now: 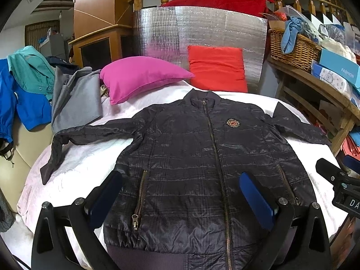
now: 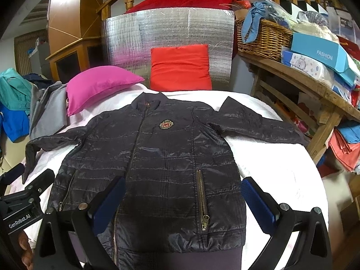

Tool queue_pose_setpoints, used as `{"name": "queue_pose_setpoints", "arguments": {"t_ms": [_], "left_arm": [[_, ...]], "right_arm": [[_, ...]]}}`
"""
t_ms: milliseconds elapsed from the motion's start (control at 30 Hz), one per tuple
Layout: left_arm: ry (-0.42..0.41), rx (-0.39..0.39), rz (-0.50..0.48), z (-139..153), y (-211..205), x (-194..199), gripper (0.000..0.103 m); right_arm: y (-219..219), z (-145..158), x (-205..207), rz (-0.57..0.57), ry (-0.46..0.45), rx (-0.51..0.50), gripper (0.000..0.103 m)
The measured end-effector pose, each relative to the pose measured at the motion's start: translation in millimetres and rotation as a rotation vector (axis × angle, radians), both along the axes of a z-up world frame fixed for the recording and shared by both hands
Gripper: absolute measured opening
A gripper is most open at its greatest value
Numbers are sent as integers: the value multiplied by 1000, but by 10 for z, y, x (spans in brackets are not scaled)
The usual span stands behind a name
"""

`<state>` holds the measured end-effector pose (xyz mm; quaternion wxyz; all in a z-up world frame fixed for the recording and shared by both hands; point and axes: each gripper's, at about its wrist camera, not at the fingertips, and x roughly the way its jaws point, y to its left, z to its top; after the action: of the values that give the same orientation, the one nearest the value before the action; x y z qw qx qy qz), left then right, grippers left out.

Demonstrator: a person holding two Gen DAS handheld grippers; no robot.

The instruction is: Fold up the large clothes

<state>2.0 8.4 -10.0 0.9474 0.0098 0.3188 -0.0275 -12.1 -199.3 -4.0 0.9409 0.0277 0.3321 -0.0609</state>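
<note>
Left wrist view: dark quilted zip-up jacket (image 1: 202, 157) spread flat, front up, on white-covered bed (image 1: 85, 168); left tongs (image 1: 180, 193) wide open, empty.
Right wrist view: right tongs (image 2: 183, 199) open above hem.
Risk: slippery shell likely sliding, fold uneven.

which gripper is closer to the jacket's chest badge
Probably the right, narrowly. The right gripper hangs open over the hem below the badge; the left gripper hangs open over the hem on the other side of the zip.

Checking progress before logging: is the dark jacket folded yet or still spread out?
Spread out. The dark jacket lies flat, front up, zipped, both sleeves stretched sideways on the white bedcover; no fold shows.
</note>
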Motion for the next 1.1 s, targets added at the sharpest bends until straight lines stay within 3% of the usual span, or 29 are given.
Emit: {"name": "queue_pose_setpoints", "arguments": {"t_ms": [467,1100], "left_arm": [[-19,-31,21,-12,76,-5,103],[9,4,21,-29,33,36,103]], "right_arm": [[74,-10,-3,30,0,-6,103],[83,-21,28,35,8,0,103]]}}
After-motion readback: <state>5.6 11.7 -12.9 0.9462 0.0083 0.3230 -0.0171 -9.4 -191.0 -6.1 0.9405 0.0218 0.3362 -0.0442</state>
